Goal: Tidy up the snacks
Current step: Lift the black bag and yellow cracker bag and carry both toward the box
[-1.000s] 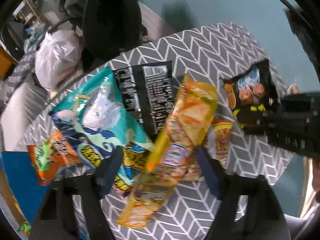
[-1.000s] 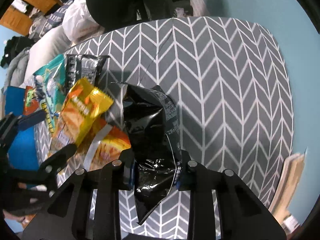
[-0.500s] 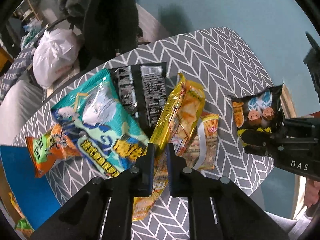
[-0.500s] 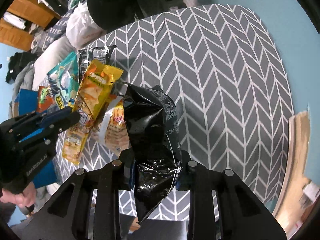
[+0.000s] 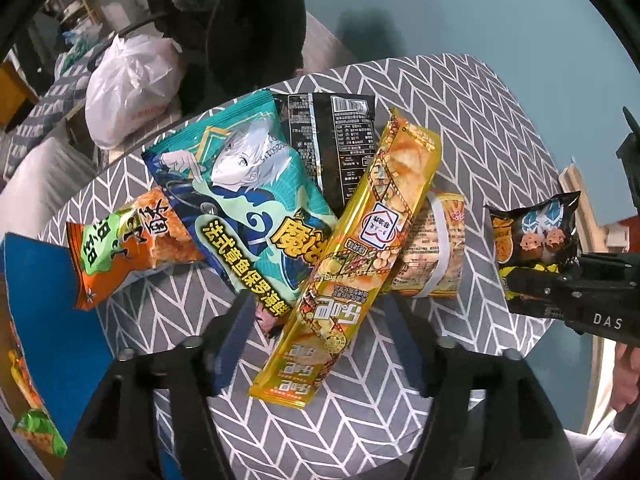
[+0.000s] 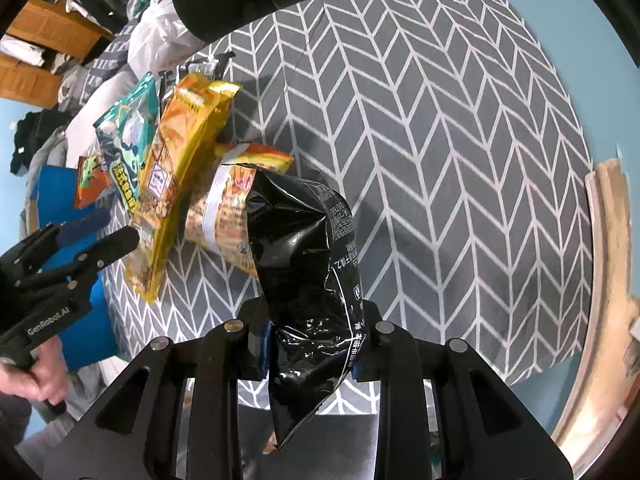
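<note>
Snacks crowd the counter (image 5: 460, 120), a chevron-patterned grey cloth. My right gripper (image 6: 308, 344) pinches a crinkly black packet (image 6: 308, 280), held off the surface. My left gripper (image 5: 320, 344) is opening around the long glossy yellow packet (image 5: 360, 248), pads clear. I should set the black one flat, beside the overlapping row.

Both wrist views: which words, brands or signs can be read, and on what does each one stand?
"DAS": on the right gripper body.
"GenRobot.AI": on the left gripper body.
"法式章鱼保罗海": on the teal snack bag.
Small print on the black barcode packet, the long yellow packet and the held black bag: too small to read.
</note>
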`<action>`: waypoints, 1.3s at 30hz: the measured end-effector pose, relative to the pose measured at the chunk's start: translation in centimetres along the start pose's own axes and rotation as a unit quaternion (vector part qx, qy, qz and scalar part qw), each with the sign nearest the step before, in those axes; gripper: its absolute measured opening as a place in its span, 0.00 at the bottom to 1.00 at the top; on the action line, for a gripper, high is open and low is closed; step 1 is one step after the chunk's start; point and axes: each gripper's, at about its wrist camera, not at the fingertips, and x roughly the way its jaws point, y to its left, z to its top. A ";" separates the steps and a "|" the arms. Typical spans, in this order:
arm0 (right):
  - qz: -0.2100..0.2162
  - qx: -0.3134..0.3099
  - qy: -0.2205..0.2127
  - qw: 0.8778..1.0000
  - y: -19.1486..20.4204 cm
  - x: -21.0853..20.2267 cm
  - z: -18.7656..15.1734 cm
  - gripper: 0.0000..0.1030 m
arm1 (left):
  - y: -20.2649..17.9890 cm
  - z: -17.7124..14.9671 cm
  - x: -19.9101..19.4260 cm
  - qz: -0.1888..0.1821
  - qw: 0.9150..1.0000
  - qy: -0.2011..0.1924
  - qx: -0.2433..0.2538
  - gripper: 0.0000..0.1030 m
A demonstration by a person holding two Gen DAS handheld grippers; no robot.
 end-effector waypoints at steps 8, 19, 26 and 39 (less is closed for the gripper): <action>0.002 0.022 0.000 1.000 -0.1 0.3 -1.4 0.25 | -2.4 0.3 2.4 0.046 0.995 0.014 0.089 0.71; 0.001 0.039 -0.003 0.999 -1.1 -0.5 -3.4 0.25 | -4.7 1.0 4.6 0.087 0.986 0.014 0.139 0.71; -0.002 0.037 -0.005 0.999 -0.3 -0.6 -4.2 0.25 | -4.2 1.9 4.4 0.067 0.991 0.008 0.112 0.31; -0.006 0.013 -0.018 1.000 1.9 -2.1 -3.2 0.25 | -3.4 -1.2 0.0 0.038 0.997 -0.004 0.070 0.31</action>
